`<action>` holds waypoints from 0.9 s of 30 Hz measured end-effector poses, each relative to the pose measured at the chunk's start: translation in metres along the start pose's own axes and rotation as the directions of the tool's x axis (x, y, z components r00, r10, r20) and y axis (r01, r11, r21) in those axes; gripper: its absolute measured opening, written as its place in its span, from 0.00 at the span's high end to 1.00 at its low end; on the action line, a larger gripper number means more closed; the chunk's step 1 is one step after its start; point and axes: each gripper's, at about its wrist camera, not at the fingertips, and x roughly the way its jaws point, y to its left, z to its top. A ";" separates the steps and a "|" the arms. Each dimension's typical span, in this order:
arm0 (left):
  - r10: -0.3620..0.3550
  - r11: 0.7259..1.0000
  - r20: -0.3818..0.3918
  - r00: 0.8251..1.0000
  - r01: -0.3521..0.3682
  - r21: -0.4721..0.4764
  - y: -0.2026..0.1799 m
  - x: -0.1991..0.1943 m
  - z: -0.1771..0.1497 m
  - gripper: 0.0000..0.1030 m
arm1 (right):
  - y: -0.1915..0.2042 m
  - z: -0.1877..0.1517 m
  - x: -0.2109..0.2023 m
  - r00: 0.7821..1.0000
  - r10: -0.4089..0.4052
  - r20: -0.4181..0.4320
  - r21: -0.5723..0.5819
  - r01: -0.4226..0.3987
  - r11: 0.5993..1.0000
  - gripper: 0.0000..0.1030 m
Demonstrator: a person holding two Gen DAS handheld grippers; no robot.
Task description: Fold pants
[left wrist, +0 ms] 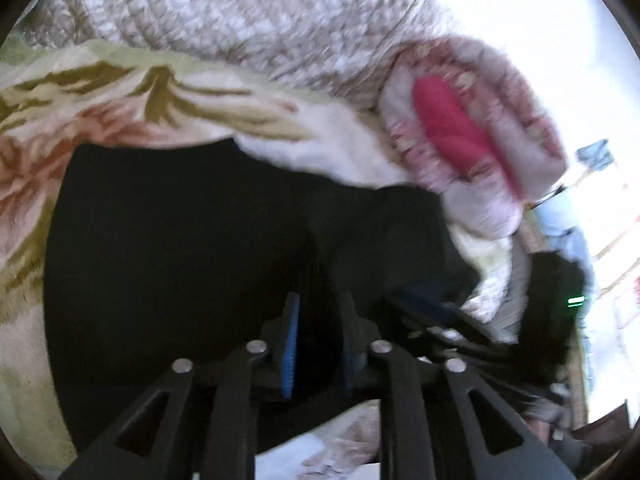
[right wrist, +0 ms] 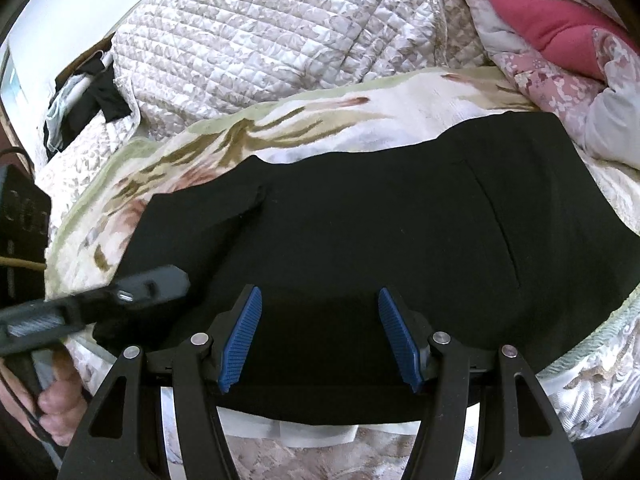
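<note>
While the left wrist view is blurred, we can make out our left gripper [left wrist: 318, 344] with its blue pads [left wrist: 291, 346] set close together, a narrow gap between them. Black cloth of the pants [left wrist: 192, 248] fills that gap and spreads ahead and to the left of the fingers; whether the pads actually pinch it we cannot tell. Beyond the pants lies a floral blanket [left wrist: 120, 96], and farther ahead a quilt [left wrist: 240, 12]. Ahead to the right sits a pink-and-red bundle [left wrist: 456, 120]. Just right of the fingers we see the other gripper, dark and smeared.

From the right wrist view, our right gripper [right wrist: 320, 340] stands wide open, its blue pads [right wrist: 240, 340] well apart and holding nothing. The pants [right wrist: 380, 232] lie flat on the blanket [right wrist: 280, 128] directly under and ahead of the fingers, reaching out to both sides. To the left, the left gripper [right wrist: 154, 282] rests over the pants' edge, with a hand [right wrist: 56, 404] on its handle. The quilt [right wrist: 260, 40] lies ahead, the bundle [right wrist: 552, 32] ahead to the right.
</note>
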 end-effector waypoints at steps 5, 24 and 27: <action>0.053 0.998 0.131 0.990 -0.055 0.017 0.011 -0.054 0.014 0.60 | -0.001 0.004 0.000 0.996 0.094 -0.005 0.045 -0.094 0.995 0.41; 0.409 0.910 0.132 0.903 -0.393 -0.132 0.091 -0.067 0.011 0.59 | 0.038 0.038 0.069 0.953 0.260 -0.153 0.043 -0.256 0.966 0.74; 0.410 0.910 0.125 0.904 -0.397 -0.120 0.089 -0.062 0.010 0.59 | 0.032 0.039 0.073 0.943 0.292 -0.160 0.089 -0.281 0.955 0.95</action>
